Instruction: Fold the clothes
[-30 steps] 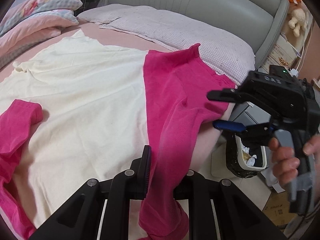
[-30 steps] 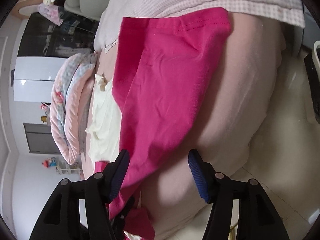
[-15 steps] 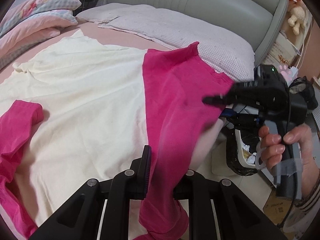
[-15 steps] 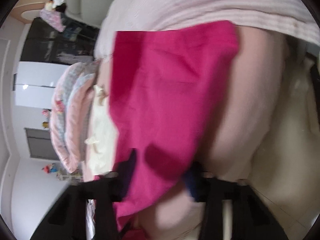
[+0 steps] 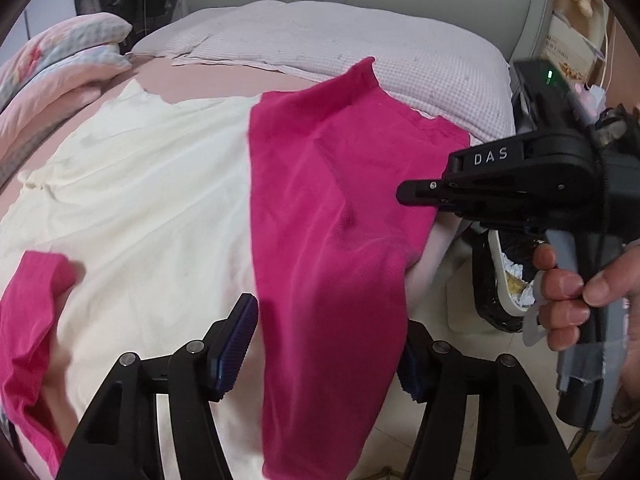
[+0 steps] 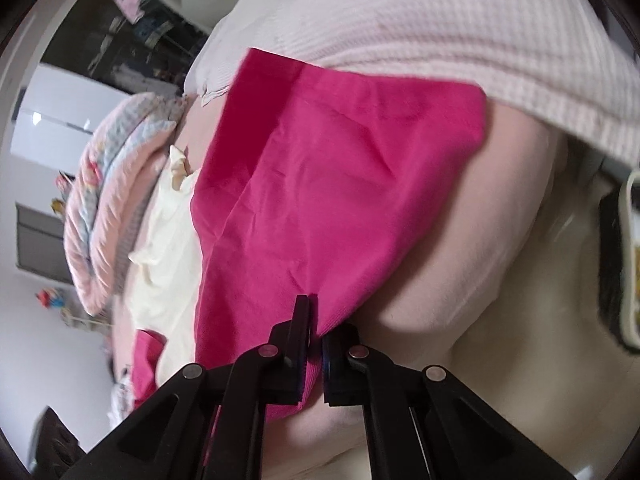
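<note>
Because the pink garment [image 5: 332,216] lies draped over the cream garment [image 5: 140,208] on the bed [image 6: 460,240], spilling over its edge toward 5 o'clock, the right tongs [image 6: 316,320] are clenched on the cloth's side edge to take the hold. Having just been opening, the left tongs [image 5: 328,348] stand released, fabric hanging loose between their pads, probably freeing them for another edge.

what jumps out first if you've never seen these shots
The bright pink garment draped over the bed's near edge, partly covering a cream garment spread flat beside it. The right gripper has its jaws shut on the pink cloth's edge, while the left gripper stands open around it.
</note>
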`<state>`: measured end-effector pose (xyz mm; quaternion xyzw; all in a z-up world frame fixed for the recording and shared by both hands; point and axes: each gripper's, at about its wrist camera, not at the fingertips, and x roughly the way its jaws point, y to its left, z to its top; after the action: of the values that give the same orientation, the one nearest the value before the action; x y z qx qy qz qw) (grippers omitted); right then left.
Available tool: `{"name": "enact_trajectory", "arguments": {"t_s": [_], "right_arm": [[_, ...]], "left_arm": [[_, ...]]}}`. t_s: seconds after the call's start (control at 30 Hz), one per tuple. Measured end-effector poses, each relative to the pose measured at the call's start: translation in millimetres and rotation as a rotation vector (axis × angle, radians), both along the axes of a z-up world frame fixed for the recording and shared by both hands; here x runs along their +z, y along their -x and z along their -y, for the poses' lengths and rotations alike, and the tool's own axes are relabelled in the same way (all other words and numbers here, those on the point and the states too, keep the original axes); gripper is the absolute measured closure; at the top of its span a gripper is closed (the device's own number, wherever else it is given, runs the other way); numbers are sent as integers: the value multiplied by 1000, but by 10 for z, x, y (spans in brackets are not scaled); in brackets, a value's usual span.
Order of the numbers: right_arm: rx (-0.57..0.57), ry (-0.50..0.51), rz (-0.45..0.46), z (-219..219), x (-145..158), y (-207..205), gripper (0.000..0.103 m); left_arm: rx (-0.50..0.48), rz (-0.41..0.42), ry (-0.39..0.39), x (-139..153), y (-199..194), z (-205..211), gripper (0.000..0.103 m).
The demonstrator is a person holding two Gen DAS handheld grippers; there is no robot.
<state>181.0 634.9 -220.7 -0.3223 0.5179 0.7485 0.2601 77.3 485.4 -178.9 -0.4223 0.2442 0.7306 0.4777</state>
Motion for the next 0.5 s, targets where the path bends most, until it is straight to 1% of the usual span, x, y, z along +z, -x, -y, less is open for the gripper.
{"name": "enact_trajectory", "arguments": {"t_s": [0.17, 0.23, 0.27, 0.3, 0.4, 0.47, 0.5], "right_arm": [[-4, 3, 2, -24, 23, -12, 102], [-1, -9, 8, -15, 42, -8, 102], [0, -17, 14, -9, 54, -4, 102], [-1, -25, 19, -1, 68, 9, 102], [5, -43, 34, 10, 102, 46, 102], [0, -44, 33, 0, 113, 56, 102], [-5, -40, 23, -7, 117, 47, 102]], "left_arm": [[-61, 24, -51, -10, -89, -45, 43], [-67, 34, -72, -17, -100, -45, 44], [-68, 38, -82, -20, -102, -43, 49], [-63, 43, -90, -26, -94, -40, 62], [-28, 101, -96, -68, 26, -29, 82], [-4, 145, -100, -99, 114, -23, 88], [6, 169, -108, -103, 152, -12, 89]]}}
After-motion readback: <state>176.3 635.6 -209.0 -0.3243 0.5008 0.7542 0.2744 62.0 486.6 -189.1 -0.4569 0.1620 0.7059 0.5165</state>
